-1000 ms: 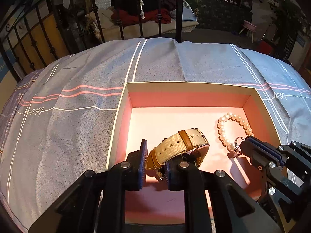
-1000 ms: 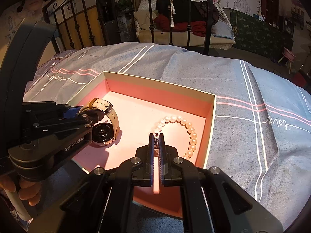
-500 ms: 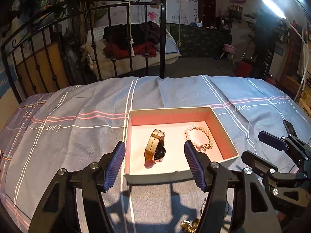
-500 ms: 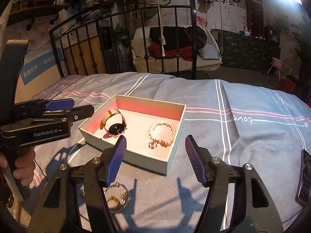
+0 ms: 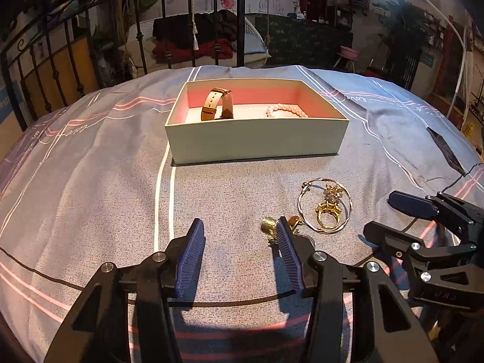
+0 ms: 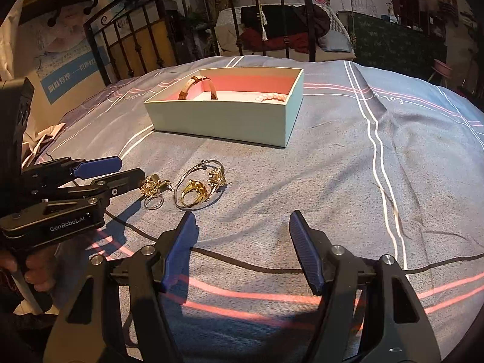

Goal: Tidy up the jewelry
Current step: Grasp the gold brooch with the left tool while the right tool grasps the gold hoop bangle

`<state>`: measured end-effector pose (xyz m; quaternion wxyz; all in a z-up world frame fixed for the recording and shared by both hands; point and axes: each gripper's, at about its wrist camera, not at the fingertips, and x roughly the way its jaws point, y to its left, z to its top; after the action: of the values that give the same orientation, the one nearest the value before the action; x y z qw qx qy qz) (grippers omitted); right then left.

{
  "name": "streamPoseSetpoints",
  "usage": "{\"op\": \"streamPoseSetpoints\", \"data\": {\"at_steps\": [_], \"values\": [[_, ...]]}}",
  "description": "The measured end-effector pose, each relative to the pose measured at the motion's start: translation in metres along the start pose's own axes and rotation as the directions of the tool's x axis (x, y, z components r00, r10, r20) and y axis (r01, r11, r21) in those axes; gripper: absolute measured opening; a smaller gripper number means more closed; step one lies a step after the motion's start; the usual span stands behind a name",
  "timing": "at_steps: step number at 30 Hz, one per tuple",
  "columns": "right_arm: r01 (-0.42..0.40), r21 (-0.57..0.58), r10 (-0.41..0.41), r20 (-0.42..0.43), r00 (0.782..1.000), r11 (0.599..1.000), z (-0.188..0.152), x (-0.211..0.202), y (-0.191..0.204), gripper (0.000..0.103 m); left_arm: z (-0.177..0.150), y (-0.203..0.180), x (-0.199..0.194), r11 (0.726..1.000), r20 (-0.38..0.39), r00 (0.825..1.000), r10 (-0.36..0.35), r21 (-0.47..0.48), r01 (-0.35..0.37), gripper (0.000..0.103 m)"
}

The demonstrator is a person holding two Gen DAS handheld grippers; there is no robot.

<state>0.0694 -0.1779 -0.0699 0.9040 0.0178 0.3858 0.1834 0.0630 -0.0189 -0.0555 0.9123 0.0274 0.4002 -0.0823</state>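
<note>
With watch (image 5: 218, 104) and pearl bracelet (image 5: 286, 110) boxed, both claws, left claw (image 5: 239, 243) and right claw (image 6: 242, 243), gape empty; next, probably, pinch the gold ring (image 6: 195, 192).

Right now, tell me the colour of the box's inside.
Pink inside the box, with pale greenish-white outer walls; the left wrist view shows it best.
</note>
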Motion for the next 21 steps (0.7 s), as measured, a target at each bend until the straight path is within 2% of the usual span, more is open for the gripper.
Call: {"op": "streamPoseSetpoints", "data": {"at_steps": [2,6,8,11,14,19,21], "values": [[-0.004,-0.009,0.004,-0.004,1.000,1.000,-0.001,0.001,0.003,0.065,0.001,0.002,0.000,1.000,-0.003,1.000,-0.011,-0.017,0.011,0.048],[-0.001,-0.016,0.001,-0.005,1.000,1.000,-0.002,0.002,0.006,0.068,-0.001,0.010,0.005,0.998,-0.015,0.998,0.058,-0.011,-0.058,0.048],[0.002,-0.021,-0.002,-0.006,1.000,1.000,-0.002,0.001,0.006,0.068,-0.004,0.020,0.008,0.996,-0.035,0.997,0.075,-0.042,-0.076,0.048],[0.001,-0.015,-0.001,-0.006,1.000,1.000,-0.001,0.002,0.007,0.068,-0.006,0.031,0.005,0.995,-0.034,0.998,0.054,-0.082,-0.057,0.048],[0.004,-0.019,-0.004,-0.008,1.000,1.000,-0.001,0.002,0.007,0.068,-0.006,0.031,-0.001,0.995,-0.025,1.000,0.005,-0.100,-0.008,0.048],[0.004,-0.022,-0.005,-0.012,1.000,1.000,-0.001,0.003,0.008,0.068,-0.007,0.016,-0.004,0.996,-0.007,0.998,-0.066,-0.064,0.065,0.050],[0.005,-0.024,-0.006,-0.013,1.000,1.000,0.000,0.003,0.008,0.068,-0.008,0.011,-0.001,0.996,-0.012,0.998,-0.068,-0.057,0.067,0.050]]}}
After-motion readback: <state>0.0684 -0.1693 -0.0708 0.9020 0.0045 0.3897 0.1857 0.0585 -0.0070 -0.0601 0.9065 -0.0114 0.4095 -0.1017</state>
